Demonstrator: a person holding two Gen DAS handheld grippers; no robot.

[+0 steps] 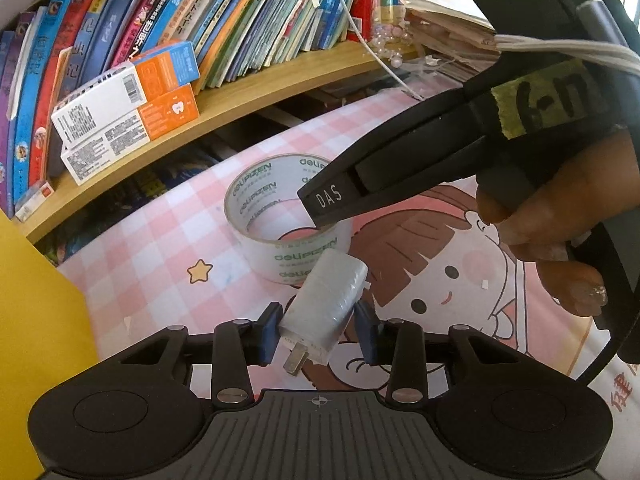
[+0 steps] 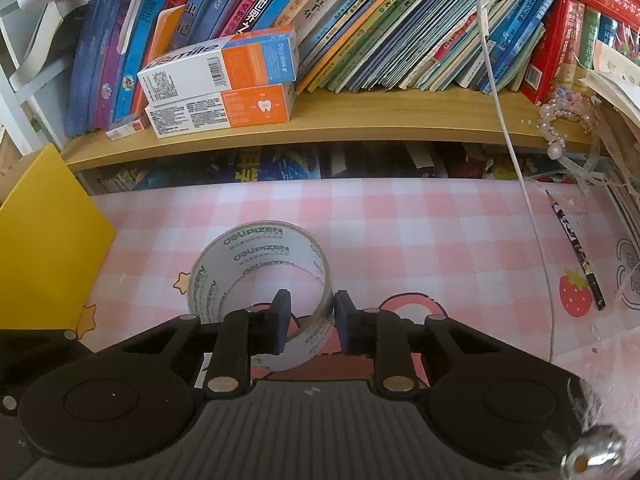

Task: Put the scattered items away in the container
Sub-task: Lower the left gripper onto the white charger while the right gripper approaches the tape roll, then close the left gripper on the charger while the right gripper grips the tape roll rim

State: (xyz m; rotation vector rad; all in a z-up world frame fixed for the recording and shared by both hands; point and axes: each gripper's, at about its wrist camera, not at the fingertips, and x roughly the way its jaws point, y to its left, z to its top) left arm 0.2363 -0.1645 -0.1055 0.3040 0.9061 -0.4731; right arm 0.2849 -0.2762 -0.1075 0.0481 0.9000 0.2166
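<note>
A white charger plug [image 1: 326,306], wrapped in clear film, is clamped between the 2 blue pads of the left gripper [image 1: 320,332]; its metal prongs point back toward the camera and it is tilted, its far end touching or overlapping the tape roll [image 1: 288,216] in that view. The roll of clear packing tape lies flat on the bench [image 1: 160,248], which is covered by a pink checked mat with a cartoon print. In the right wrist view, the near right wall of the tape roll [image 2: 260,276] is seen between the pads of the right gripper [image 2: 308,322], one pad inside the ring and one outside; the jaws stand narrow, but whether both pads press on the wall cannot be told. The right gripper's black finger and the hand [image 1: 560,216] holding it are seen over the roll from the left wrist view. A yellow container [image 2: 48,240] stands at the left edge of the bench, near the roll. A pencil [image 2: 578,256] lies well apart on the right. Behind, a wooden shelf [image 2: 360,120] carries books and 2 stacked toothpaste boxes [image 2: 224,88].
</note>
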